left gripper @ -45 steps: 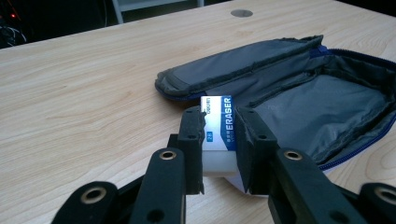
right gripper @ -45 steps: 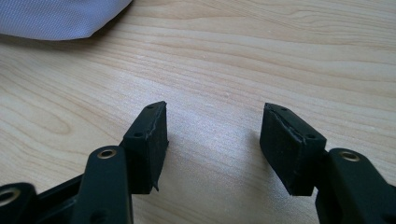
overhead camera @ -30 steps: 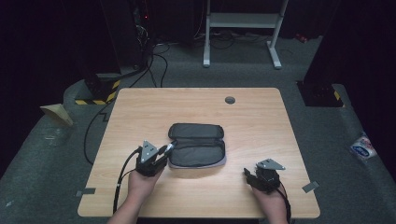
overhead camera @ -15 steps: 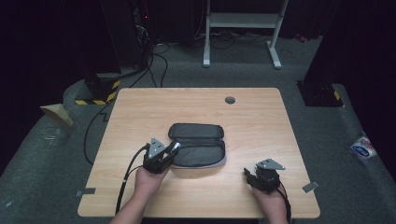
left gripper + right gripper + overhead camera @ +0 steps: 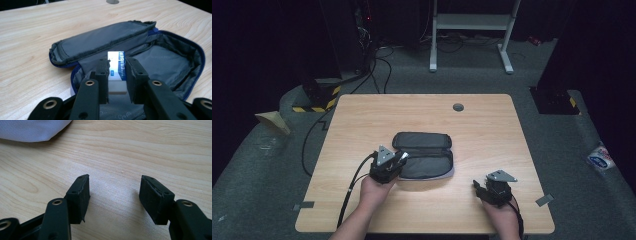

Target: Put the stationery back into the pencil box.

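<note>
An open grey pencil case (image 5: 424, 155) with a blue zip lies in the middle of the wooden table (image 5: 362, 120). My left gripper (image 5: 398, 161) hovers at the case's near left end, shut on a white eraser (image 5: 115, 68) with a blue sleeve. In the left gripper view the eraser stands between the two jaws, above the case's grey lining (image 5: 160, 60). My right gripper (image 5: 478, 187) rests low over bare wood near the front right edge, open with nothing between its jaws (image 5: 114, 195).
A round grey grommet (image 5: 458, 107) sits in the table's far middle. A corner of the case (image 5: 32, 130) shows at the top left of the right gripper view. Cables, a white frame (image 5: 472, 22) and dark boxes stand on the floor beyond.
My left hand has moved right and slightly down toward the case, carrying the eraser over its open end. The right hand has stayed still.
</note>
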The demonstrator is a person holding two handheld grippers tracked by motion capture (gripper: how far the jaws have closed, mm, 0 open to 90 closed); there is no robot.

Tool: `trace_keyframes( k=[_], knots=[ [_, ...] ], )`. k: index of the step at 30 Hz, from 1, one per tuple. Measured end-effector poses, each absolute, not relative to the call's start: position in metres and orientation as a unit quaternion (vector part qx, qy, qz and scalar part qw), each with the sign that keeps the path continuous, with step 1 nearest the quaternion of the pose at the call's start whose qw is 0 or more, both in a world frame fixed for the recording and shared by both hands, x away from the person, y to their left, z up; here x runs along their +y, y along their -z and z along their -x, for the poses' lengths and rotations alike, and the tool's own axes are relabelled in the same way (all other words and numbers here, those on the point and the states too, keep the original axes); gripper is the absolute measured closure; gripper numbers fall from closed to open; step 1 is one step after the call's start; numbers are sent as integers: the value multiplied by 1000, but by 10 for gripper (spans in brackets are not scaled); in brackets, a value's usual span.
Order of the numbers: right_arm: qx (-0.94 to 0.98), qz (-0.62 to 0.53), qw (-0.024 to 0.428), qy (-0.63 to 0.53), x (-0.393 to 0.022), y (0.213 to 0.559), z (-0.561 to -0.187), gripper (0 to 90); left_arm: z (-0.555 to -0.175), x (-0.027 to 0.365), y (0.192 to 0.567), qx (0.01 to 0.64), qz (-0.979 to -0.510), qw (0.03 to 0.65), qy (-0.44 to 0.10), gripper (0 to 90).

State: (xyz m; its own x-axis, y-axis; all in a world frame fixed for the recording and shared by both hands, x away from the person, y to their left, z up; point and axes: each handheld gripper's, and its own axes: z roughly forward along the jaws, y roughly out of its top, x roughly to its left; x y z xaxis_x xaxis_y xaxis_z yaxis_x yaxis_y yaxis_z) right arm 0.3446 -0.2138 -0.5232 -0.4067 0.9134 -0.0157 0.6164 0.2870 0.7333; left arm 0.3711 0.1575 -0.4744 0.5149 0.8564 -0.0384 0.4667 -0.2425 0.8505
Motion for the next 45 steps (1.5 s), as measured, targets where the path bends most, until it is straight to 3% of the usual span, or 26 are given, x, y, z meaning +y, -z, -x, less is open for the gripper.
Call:
trace_keyframes(
  k=[27, 45],
  knots=[
    [771, -496, 223, -332, -214, 523, -345, 414, -371, 146, 495, 435, -783, 389, -215, 727],
    [771, -495, 223, -332, -214, 523, -345, 415, -370, 152, 488, 440, -768, 411, -217, 668]
  ],
)
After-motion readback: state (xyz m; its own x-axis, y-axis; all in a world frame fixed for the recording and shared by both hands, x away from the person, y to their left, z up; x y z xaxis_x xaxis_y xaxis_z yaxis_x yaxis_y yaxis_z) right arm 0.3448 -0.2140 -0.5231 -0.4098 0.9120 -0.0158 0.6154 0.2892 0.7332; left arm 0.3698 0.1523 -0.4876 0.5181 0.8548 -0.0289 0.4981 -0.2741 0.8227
